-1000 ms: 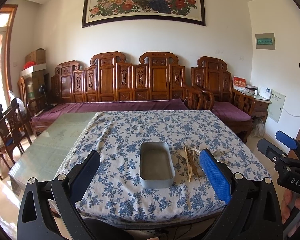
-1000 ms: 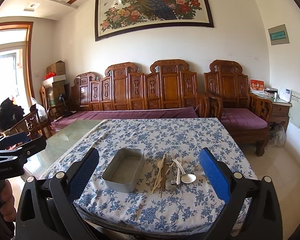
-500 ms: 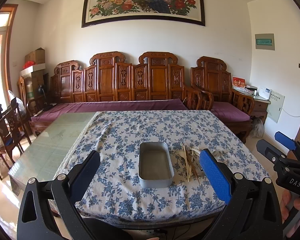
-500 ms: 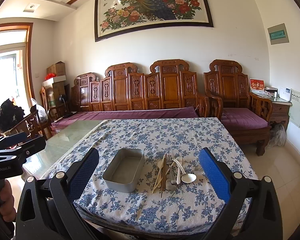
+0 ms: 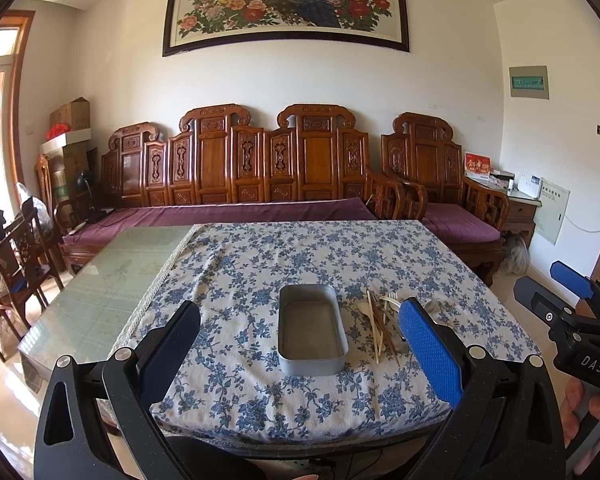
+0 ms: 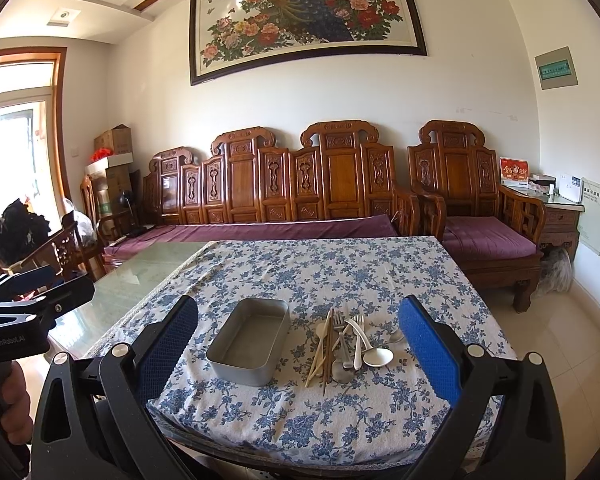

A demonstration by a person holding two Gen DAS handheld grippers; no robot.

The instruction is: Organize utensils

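Right wrist view: the utensils [image 6: 342, 346] lie in a loose pile near the table's [image 6: 380, 264] front edge, just right of the empty tin [image 6: 249, 343], long axes running front to back. Right gripper [image 6: 298, 354], jaws wide apart, hangs short of the edge, facing the pile and nearer it. Left gripper [image 5: 300, 354], also spread, faces the tin.

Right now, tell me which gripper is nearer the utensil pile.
Right. The right gripper is lined up in front of the utensil pile, fingers wide open. The left gripper faces the metal tray, left of the pile.
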